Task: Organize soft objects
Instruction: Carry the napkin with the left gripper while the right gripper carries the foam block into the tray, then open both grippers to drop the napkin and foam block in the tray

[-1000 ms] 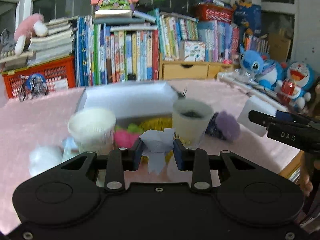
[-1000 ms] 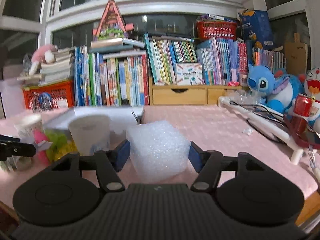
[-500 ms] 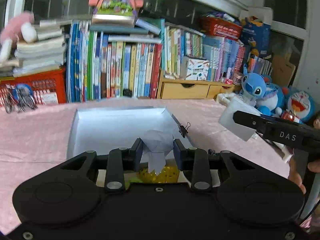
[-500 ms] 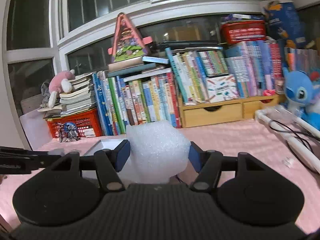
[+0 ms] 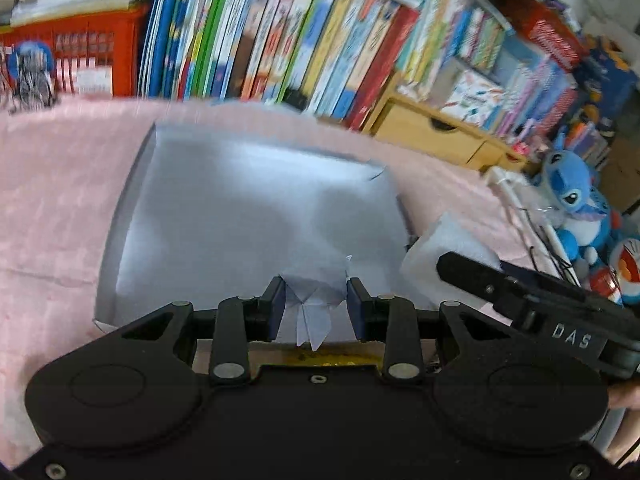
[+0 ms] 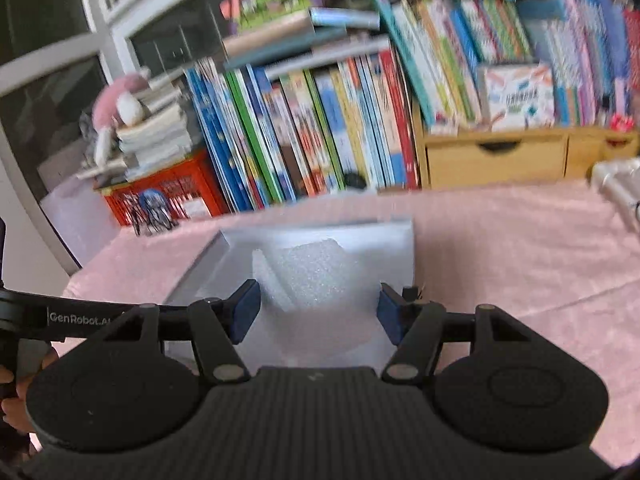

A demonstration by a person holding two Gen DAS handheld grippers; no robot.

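My left gripper (image 5: 315, 309) is shut on a small folded white paper figure (image 5: 314, 300) and hangs over the near edge of a shallow white box (image 5: 224, 208) on the pink cloth. My right gripper (image 6: 316, 310) is shut on a block of white foam (image 6: 316, 276), held above the same white box (image 6: 394, 240). In the left wrist view the right gripper's black arm and its white foam block (image 5: 444, 248) sit just right of the box. Something yellow (image 5: 332, 358) shows below the left fingers, mostly hidden.
A row of upright books (image 6: 320, 128) and a wooden drawer unit (image 6: 496, 156) line the back of the table. A red crate (image 5: 80, 60) stands at the back left. Blue plush toys (image 5: 576, 208) and a white cable lie at the right. A hand (image 6: 12, 400) holds the left gripper.
Both grippers have travelled away from the paper cups and pompoms to over the white box, keeping their loads. The cups have dropped out of view.
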